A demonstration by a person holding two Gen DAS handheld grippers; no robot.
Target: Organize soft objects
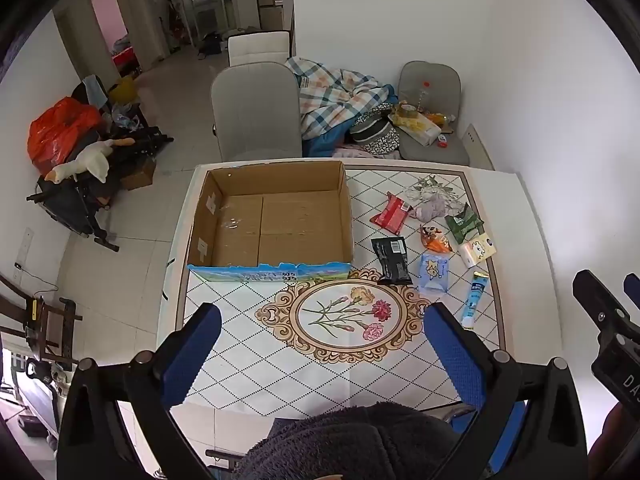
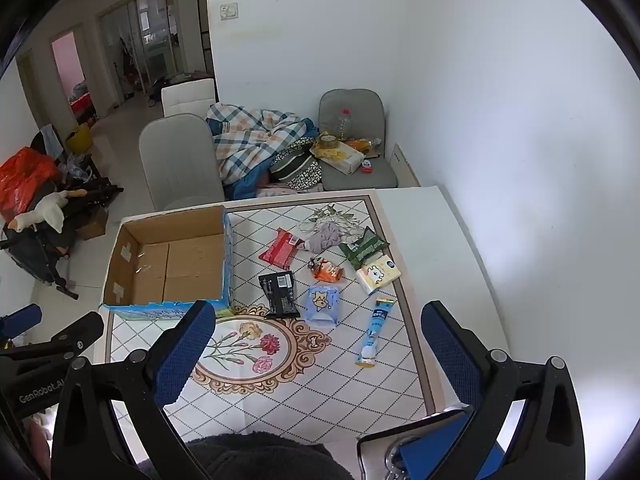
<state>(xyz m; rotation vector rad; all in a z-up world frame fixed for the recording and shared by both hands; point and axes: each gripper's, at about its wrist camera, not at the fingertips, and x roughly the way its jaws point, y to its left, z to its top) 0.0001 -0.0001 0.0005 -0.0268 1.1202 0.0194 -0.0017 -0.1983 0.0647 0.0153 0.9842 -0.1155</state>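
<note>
Behind the box, the table's far-left corner is hidden. Print on the packets right of the box is too small to be read. The right gripper is cut off by the frame edge.

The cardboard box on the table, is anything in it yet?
Empty. The cardboard box shows only its bare taped floor in both views; the packets lie outside it.

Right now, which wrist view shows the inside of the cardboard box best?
The left wrist view: the cardboard box faces the camera squarely, showing its whole bare floor. The right wrist view has the box off to the side, its near corner hidden behind a blue finger.
</note>
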